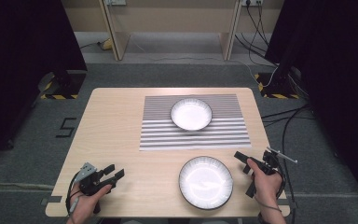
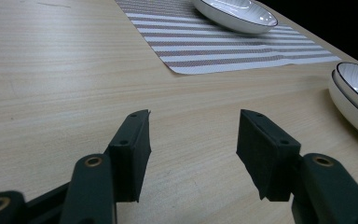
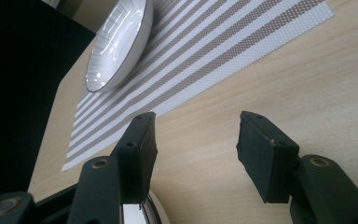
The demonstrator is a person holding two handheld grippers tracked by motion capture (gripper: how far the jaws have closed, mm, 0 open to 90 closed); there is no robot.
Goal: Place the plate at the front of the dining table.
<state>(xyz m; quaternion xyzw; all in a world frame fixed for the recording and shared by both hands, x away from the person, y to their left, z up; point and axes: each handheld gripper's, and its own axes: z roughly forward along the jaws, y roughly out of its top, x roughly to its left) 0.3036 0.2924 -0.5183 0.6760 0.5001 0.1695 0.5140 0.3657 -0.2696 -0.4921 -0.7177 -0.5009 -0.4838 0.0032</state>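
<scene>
The near bowl [image 1: 205,182] sits on bare table at the front edge, with a second bowl [image 1: 191,114] parked on the striped mat [image 1: 158,135] behind it. The right gripper [image 1: 243,162] is held just beside its rim, jaws apart and empty. The left gripper [image 1: 114,172] is rested well apart, also spread and empty. Looks like the approach step; next the rim needs to be straddled and pinched

High view looked down and forward over whole table [image 1: 116,121]. Both gripper views sat low and close above tabletop, facing across it. Shared by all three: striped mat [image 1: 193,135] [image 2: 223,51] [image 3: 200,60], far bowl [image 1: 191,114] [image 2: 235,11] [image 3: 119,42].
</scene>
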